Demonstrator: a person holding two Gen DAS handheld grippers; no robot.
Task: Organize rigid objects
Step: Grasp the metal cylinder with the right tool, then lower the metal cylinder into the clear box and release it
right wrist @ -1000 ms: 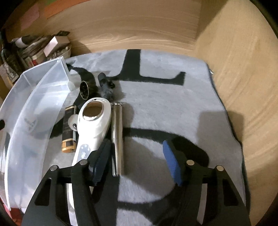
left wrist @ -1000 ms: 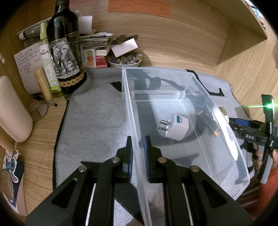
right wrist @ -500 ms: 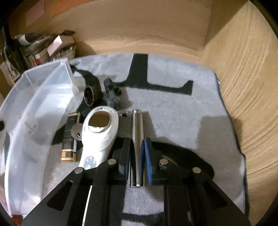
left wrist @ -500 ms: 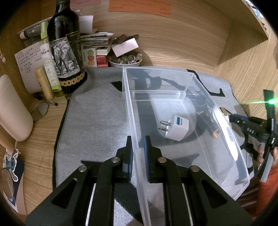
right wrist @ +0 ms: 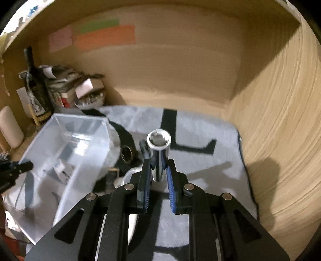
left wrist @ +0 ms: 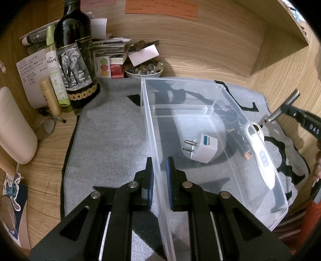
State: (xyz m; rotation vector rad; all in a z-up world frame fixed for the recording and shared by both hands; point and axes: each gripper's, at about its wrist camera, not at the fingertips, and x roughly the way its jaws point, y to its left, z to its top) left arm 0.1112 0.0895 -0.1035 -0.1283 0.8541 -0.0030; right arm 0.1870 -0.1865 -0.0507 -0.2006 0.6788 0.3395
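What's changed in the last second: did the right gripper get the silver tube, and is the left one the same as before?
Yes. The right gripper, open over the mat a second ago, closed on the silver tube and lifted it clear. The left gripper stayed clamped on the bin's wall. The plug in the bin and the white device beside it haven't moved.

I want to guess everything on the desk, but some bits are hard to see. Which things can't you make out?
- Orange notes, left view: writing too small, top cut by the edge.
- Small things beside the clear box, left view: blurred through its wall.
- Silver tube, right view: lower end hidden by the right tool.
- Bowl, right view: motion-blurred.
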